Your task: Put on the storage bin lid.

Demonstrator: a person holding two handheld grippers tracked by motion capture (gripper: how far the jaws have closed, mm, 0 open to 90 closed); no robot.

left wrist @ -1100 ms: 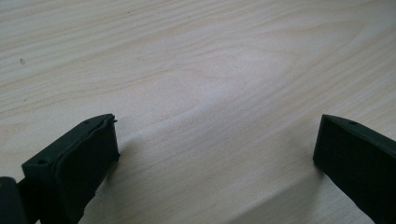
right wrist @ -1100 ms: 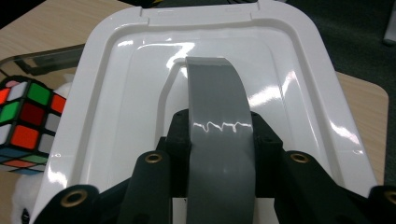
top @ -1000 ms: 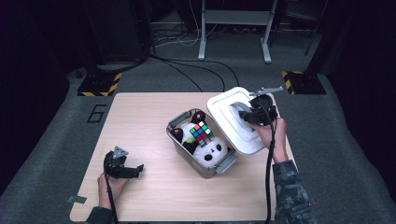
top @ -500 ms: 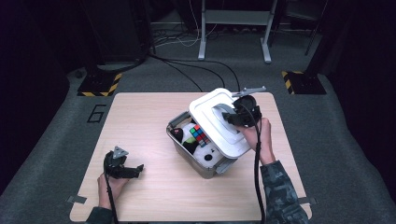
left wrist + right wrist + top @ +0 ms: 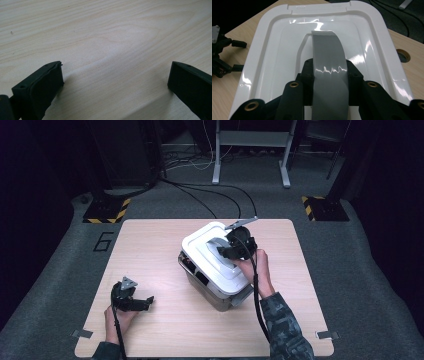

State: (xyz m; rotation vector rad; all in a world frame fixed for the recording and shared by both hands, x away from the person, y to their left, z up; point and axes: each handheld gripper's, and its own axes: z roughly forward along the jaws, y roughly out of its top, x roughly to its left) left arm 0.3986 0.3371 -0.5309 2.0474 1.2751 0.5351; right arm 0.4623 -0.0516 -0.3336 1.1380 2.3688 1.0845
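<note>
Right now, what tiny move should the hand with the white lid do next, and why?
Probably lower the white lid straight down and square it up. The right gripper is shut on the lid's grey handle, and the lid sits over the grey box but looks slightly skewed, with a corner of the box showing at its left edge.

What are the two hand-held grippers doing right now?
Left hand-held gripper: open, holding nothing.
Right hand-held gripper: closed on the lid handle.
</note>
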